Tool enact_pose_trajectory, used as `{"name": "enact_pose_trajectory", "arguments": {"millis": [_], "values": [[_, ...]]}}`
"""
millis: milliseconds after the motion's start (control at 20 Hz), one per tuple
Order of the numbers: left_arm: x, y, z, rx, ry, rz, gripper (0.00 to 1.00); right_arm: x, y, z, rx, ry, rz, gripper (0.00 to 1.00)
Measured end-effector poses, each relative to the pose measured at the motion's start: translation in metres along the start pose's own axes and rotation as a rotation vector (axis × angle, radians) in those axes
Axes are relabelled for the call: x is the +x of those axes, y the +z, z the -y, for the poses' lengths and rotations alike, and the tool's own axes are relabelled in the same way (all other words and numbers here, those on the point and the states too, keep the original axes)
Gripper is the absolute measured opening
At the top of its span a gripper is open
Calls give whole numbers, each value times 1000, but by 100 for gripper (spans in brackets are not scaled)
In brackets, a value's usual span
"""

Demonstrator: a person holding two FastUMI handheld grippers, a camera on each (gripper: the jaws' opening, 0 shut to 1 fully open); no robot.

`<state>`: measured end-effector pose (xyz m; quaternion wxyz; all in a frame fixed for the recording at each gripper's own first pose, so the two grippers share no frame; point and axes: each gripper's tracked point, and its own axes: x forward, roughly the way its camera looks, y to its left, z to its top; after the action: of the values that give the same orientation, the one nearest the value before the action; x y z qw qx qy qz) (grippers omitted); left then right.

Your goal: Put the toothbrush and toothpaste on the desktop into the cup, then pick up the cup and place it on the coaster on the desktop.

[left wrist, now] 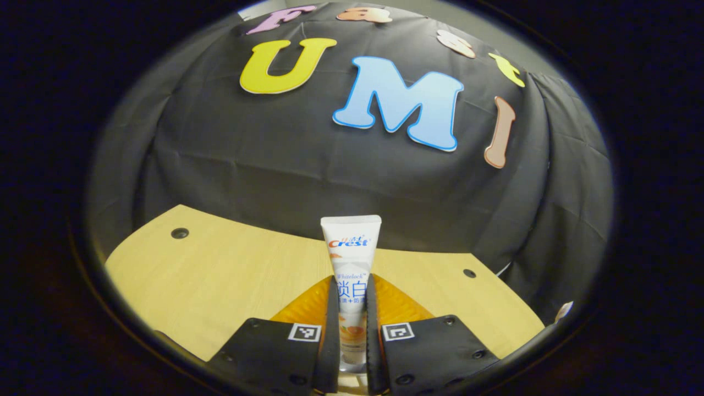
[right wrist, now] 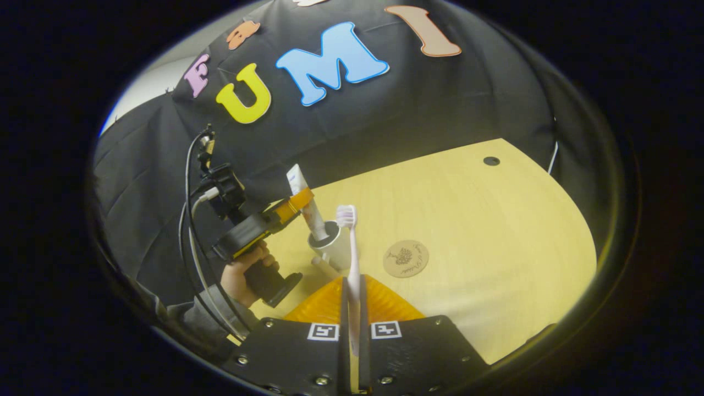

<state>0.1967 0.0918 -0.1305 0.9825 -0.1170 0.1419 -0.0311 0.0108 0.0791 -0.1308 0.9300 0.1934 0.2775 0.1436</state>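
Gripping the toothpaste (left wrist: pixel 352 275) between both fingers, the left tool (left wrist: pixel 352 330) holds the tube upright in the left gripper view, its flat crimped end at the top and the wooden counter (left wrist: pixel 220 275) behind it. From the right gripper view, that same left tool (right wrist: pixel 300 203) shows farther off, held by a hand (right wrist: pixel 242 275) with a grey sleeve (right wrist: pixel 192 319) and trailing cables (right wrist: pixel 190 220); the tube (right wrist: pixel 305 203) there leans a little, with its lower end inside the mouth of the cup (right wrist: pixel 330 245). The cup stands on the counter (right wrist: pixel 495 231), left of centre in this view, and a small pale piece sits at its base, too small to tell what it is. The right tool (right wrist: pixel 352 330) is closed narrowly on the handle of the toothbrush (right wrist: pixel 352 258), which stands upright between its fingers, bristle head at the top, just in front of the cup in the picture; whether brush and cup touch cannot be told. The round brown coaster (right wrist: pixel 406 258) lies flat on the counter just right of the cup, apart from it and bare. A dark round hole (right wrist: pixel 491 161) marks the far part of the counter.
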Motion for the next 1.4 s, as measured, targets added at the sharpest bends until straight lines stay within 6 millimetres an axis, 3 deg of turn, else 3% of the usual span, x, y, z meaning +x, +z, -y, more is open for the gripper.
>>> {"name": "enact_pose_trajectory", "arguments": {"millis": [100,450,550,600,650,700,800,900,1200,1250,1300,1350,1400], "values": [[0,-10,-2,-8,4,-31,32,2,0,-2,-1,4,-4,10],[-15,-37,1,-15,-31,-113,33,11,4,-8,-19,18,-18,10],[-19,-43,2,-22,-37,-128,53,13,10,-12,-27,28,-10,7],[-22,-42,0,-21,-33,-125,68,15,14,-14,-32,35,-4,7],[-24,-41,-1,-18,-31,-122,68,18,18,-16,-40,40,2,7],[-28,-40,1,-18,-37,-123,59,20,23,-19,-48,47,8,7],[-34,-39,1,-17,-39,-129,73,26,37,-25,-61,63,31,7],[-45,-38,-1,-30,-36,-131,82,36,52,-32,-72,77,61,7],[-88,-39,-6,-16,-22,-145,82,75,89,-49,-92,113,123,7],[-94,-39,-8,-6,-18,-148,89,84,92,-52,-89,119,129,7],[-102,-42,-9,1,-15,-154,83,90,96,-54,-86,126,134,6],[-107,-45,-9,4,-17,-160,83,97,98,-56,-82,130,137,6],[-113,-46,-10,9,-12,-168,91,103,99,-58,-78,135,139,6]]}}
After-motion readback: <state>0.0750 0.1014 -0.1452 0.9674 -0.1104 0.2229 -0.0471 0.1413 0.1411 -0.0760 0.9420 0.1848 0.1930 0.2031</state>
